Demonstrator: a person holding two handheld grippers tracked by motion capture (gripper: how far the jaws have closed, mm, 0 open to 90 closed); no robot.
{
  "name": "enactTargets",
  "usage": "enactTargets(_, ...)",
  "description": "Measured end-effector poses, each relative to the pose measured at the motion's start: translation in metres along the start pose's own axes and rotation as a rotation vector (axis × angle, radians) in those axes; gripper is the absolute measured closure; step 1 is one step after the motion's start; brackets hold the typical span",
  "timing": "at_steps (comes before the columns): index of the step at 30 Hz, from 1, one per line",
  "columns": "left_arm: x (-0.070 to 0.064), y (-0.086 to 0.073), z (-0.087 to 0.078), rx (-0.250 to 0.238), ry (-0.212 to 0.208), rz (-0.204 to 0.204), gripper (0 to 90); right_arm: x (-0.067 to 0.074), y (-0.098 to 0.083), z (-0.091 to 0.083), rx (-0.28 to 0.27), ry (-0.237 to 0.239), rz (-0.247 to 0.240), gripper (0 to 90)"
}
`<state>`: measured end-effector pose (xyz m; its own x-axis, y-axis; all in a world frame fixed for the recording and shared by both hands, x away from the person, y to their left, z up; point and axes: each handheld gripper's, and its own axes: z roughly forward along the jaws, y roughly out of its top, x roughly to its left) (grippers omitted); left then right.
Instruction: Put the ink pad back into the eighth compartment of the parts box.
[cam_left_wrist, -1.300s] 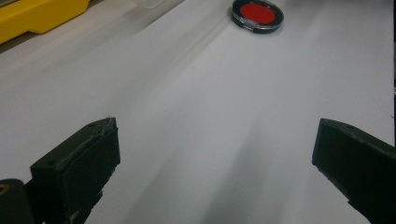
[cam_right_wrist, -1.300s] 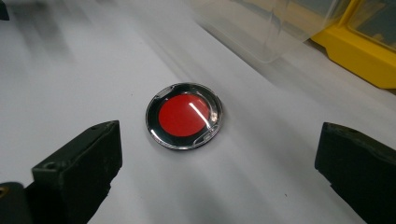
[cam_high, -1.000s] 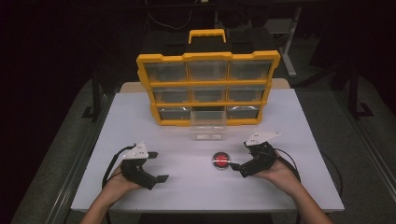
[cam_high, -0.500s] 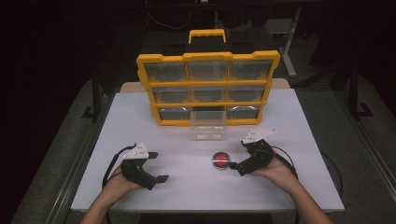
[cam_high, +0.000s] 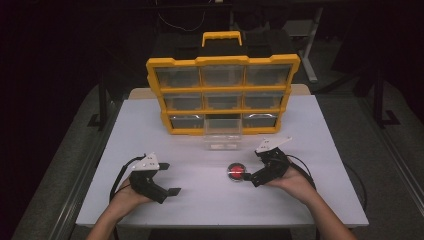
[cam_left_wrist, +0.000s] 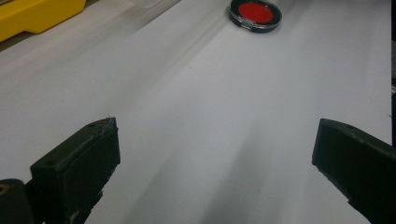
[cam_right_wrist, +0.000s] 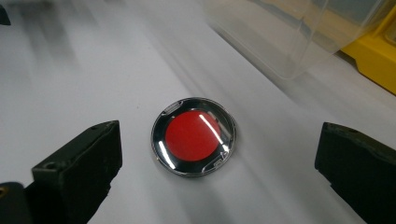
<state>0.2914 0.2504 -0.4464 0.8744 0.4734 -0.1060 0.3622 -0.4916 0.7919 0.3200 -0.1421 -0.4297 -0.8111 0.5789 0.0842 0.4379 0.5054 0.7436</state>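
I see a white table (cam_high: 320, 150) in a dark room. The red compact (cam_high: 236, 171) lies near its front. My right gripper (cam_high: 248, 172), jaws wide open, has edged closer to it; my left gripper (cam_high: 169, 178) rests open.

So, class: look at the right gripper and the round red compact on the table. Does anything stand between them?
Nothing visible does. The right gripper has its jaws open on either side of the red compact, with bare white table between. The clear drawer lies beyond it, pulled out of the yellow organizer.

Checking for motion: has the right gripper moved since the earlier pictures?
Yes: the right gripper has edged left toward the red disc, which lies unmoved.
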Motion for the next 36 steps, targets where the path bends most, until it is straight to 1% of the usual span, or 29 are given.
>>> enactTargets(10,0.000,0.000,0.000,0.000,-0.003,0.002,0.5,-0.001,0.005,0.005,0.013,0.008,-0.004,0.2)
enactTargets(27,0.000,0.000,-0.001,0.000,-0.003,0.001,0.5,0.000,0.016,0.021,0.035,0.031,-0.023,0.2)
enactTargets(30,0.000,0.000,0.000,-0.006,-0.003,-0.001,0.5,0.000,0.017,0.023,0.033,0.032,-0.026,0.2)
enactTargets(33,0.000,0.000,-0.001,-0.003,-0.003,0.002,0.5,0.001,0.018,0.025,0.026,0.033,-0.021,0.2)
enactTargets(36,0.000,0.000,0.000,-0.002,-0.004,0.002,0.5,0.001,0.019,0.027,0.028,0.037,-0.027,0.2)
